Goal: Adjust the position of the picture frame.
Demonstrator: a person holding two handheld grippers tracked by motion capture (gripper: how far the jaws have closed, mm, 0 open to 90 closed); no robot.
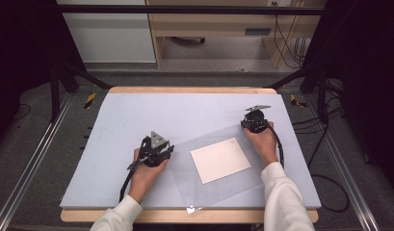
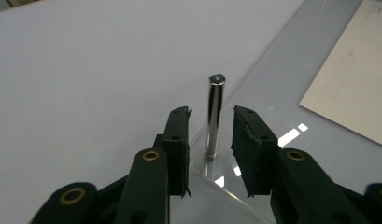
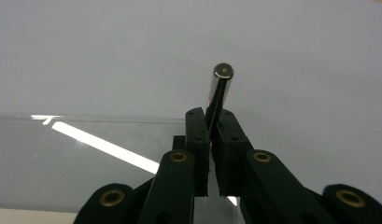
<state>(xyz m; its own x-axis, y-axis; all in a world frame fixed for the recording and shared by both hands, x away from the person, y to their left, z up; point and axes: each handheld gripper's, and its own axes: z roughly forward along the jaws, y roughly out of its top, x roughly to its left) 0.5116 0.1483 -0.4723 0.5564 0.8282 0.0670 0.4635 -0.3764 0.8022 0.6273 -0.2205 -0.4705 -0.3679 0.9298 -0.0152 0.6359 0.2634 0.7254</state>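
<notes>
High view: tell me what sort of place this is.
Probably a lab recording bench: a foam-padded table boxed in by a black metal frame, loose cables on the grey floor, a wooden desk behind.

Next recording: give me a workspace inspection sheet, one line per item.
Surface: pale blue board on a wooden table.
Job's things: clear sheet over a cream card; metal post at its left corner, another post at its far right corner.
Clutter: nothing seen.
Tongs: left tongs straddle their post, pads apart; right tongs clamp theirs.
Cables: black cable trails from each.
Surroundings: metal frame, wooden furniture behind.
</notes>
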